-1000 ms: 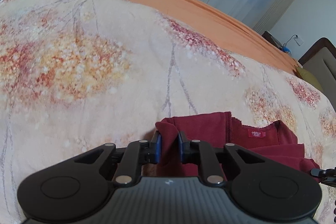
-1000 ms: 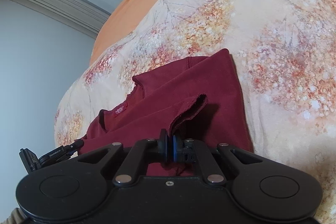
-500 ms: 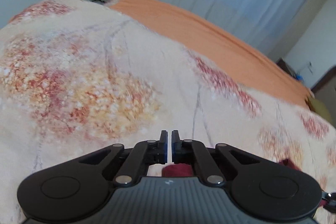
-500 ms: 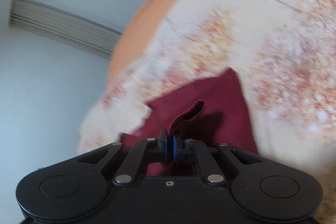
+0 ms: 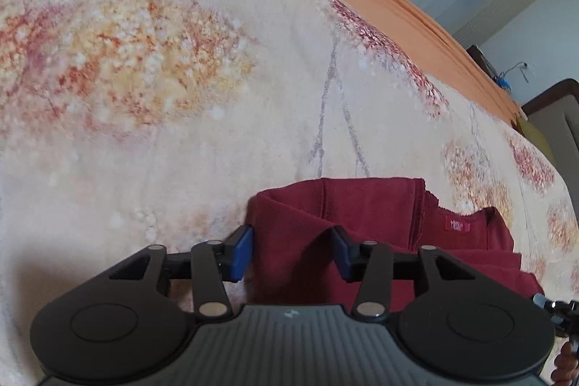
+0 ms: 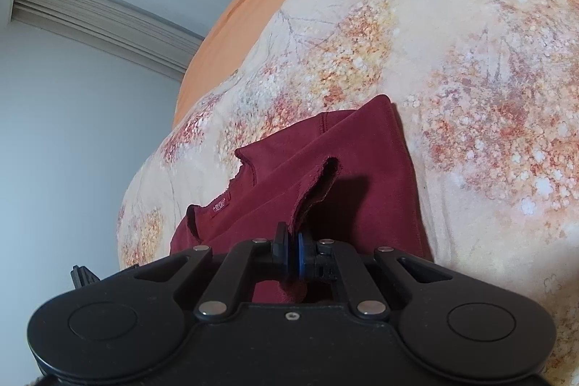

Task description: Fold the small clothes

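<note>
Since half a second ago the left gripper (image 5: 293, 250) has dropped back over the shirt (image 5: 362, 234); its jaws are opening, cloth between them but unpressed. The right gripper (image 6: 294, 254) stays clamped on a raised hem (image 6: 315, 190). The shirt lies on the floral blanket (image 5: 181, 78).

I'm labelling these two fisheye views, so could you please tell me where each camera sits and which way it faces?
Left wrist: on the left gripper, looking down along its opening jaws at the maroon garment on the floral blanket; fabric lies between the pads, unpressed.
Right wrist: on the right gripper, looking down at the same garment, pinching a raw edge.
Shared: garment, its red label, blanket, orange sheet.
</note>
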A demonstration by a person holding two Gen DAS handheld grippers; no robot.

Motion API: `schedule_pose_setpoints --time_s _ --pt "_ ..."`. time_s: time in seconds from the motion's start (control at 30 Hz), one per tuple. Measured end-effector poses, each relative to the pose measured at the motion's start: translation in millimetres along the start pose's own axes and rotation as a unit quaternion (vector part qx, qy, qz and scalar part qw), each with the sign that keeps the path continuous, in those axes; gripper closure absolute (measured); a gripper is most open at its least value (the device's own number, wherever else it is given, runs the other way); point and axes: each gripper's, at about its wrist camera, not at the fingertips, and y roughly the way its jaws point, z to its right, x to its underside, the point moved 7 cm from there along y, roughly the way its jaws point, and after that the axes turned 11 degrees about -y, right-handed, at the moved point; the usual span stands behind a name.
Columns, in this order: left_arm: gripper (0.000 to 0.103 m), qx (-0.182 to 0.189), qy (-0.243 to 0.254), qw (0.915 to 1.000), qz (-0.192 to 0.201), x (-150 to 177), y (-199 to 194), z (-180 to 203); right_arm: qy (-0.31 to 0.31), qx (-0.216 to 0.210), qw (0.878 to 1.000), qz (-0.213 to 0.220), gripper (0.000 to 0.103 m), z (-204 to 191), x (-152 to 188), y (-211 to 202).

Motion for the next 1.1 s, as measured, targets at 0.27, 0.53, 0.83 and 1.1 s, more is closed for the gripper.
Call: schedule_pose_setpoints --time_s 0.27,0.53,0.83,1.1 --pt "0.093 0.011 -0.035 0.9993 -0.007 -11.9 5.3 -4.6 -0.006 0.013 1.000 -0.025 0.098 4.9 10.0 11.5" --pt "0.096 -0.014 0.072 0.9930 0.092 -16.5 -31.4 26.4 0.024 -0.022 0.999 0.039 0.099 10.7 -7.0 -8.2" --pt "0.079 -0.049 0.047 0.9950 0.073 -9.1 -18.9 6.4 -0.037 0.071 0.996 -0.040 0.085 21.9 10.5 10.1" --pt "0.045 -0.016 0.032 0.9985 0.041 38.3 -66.6 -15.8 -0.038 0.056 0.998 -0.017 0.077 8.2 28.7 -22.5"
